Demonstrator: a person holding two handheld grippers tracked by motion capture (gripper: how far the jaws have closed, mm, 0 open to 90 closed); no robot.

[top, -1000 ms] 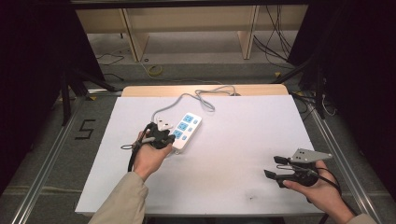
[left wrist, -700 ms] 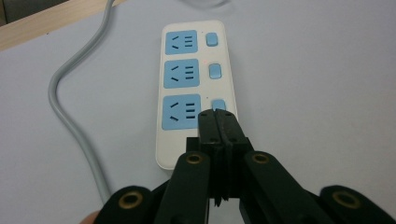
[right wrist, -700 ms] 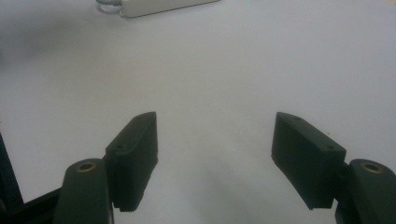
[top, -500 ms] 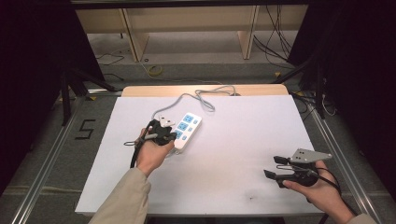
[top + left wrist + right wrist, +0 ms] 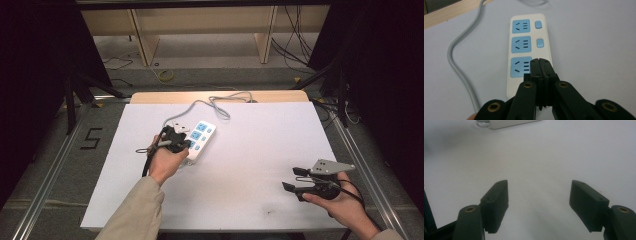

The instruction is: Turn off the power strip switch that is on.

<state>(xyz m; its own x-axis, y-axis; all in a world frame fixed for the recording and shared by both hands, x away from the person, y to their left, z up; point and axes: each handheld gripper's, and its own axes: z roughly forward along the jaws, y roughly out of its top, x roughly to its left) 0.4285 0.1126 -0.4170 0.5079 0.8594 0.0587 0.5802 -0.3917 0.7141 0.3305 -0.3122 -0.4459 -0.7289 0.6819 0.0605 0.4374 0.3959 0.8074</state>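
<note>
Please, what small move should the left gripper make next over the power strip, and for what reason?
Probably press straight down a little. The left gripper has its jaws shut together, its tip over the power strip where the nearest socket's switch would be, hidden under it. The two farther switches show blue. Whether the tip touches cannot be told.

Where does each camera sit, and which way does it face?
High view: above the person's side, looking forward and down at the table; forearms, hands, both grippers show.
Left gripper view: rides the left gripper, closed jaws over the power strip.
Right gripper view: rides the right gripper, open jaws over bare table.
Shared: all three show the power strip.
</note>
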